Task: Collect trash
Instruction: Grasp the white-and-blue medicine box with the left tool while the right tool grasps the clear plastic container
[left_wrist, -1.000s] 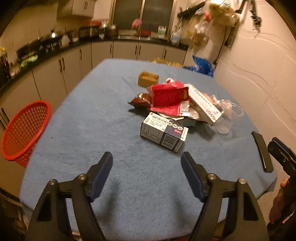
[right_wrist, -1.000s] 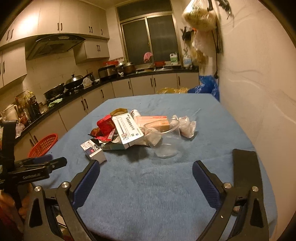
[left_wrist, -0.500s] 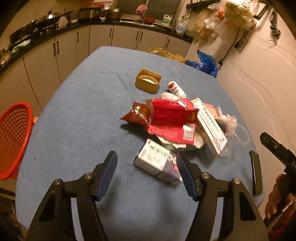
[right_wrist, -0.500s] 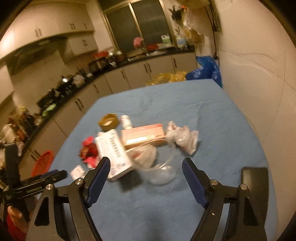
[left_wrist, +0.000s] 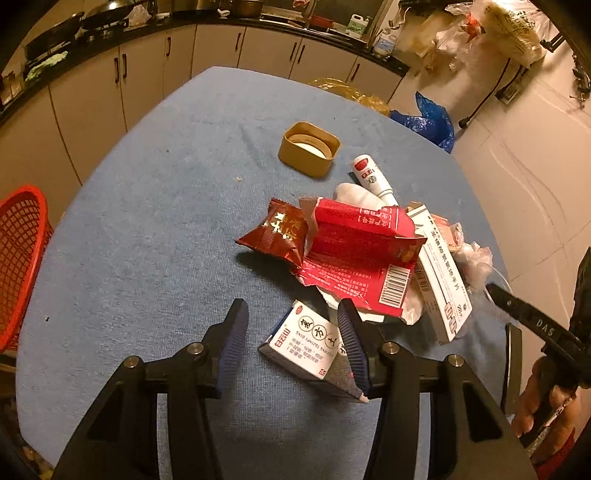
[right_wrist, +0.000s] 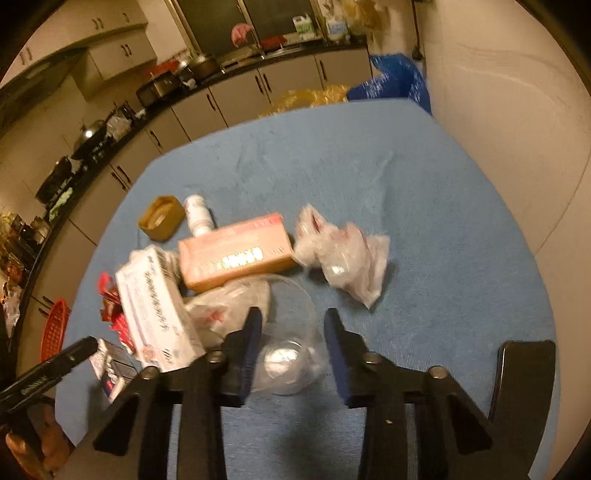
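Clear plastic cup could buckle (thin walls) as right gripper fingers narrow around it; left gripper, half-open, has been closing around white box.

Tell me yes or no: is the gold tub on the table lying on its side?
No. In the left wrist view the gold tub stands upright on the blue table, its open mouth facing up.

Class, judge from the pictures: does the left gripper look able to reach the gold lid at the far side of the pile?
Probably yes. The left gripper, its jaws closing around the white box, sits nearer; bare cloth left of the red snack packet leaves a path to the gold lid.
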